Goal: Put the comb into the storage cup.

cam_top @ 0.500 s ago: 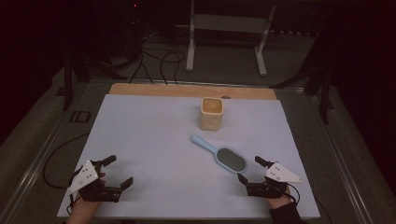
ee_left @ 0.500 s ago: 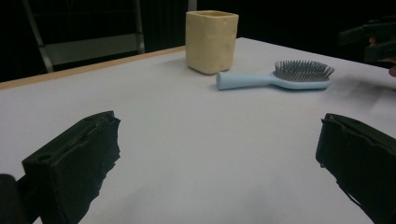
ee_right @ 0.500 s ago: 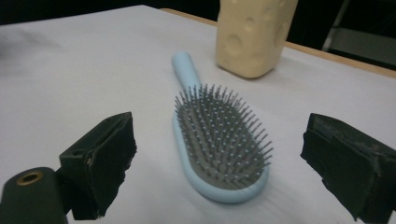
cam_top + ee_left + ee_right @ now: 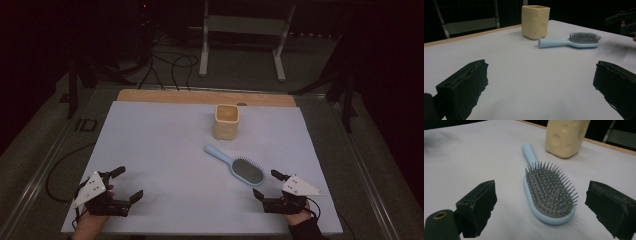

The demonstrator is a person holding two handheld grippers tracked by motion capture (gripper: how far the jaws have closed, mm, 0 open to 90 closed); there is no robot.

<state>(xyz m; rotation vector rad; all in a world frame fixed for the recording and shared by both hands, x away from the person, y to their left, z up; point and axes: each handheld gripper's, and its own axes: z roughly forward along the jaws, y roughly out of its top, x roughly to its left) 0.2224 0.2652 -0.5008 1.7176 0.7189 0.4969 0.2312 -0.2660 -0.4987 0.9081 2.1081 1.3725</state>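
Between the jaws of the right gripper [image 4: 268,184], nothing but bare sheet [image 4: 165,150]; jaws wide apart, holding nothing. Just ahead of them, brush [image 4: 549,192] lying flat, bristles up, head nearest, pale blue handle pointing away, clear of both pads. Beyond the handle tip, cup [image 4: 566,136], yellowish, upright, near the brush but not touching it. Past the cup, wooden table edge [image 4: 200,96].

Near the other front corner, well apart from the right tool, left gripper [image 4: 129,184], held by a hand [image 4: 90,220]; jaws spread wide too, empty, only sheet between them. Ahead and off toward its right jaw, the brush side-on, handle toward the cup. Farther still, beyond the table, dark floor with cables [image 4: 170,65] and a metal stand [image 4: 242,30].
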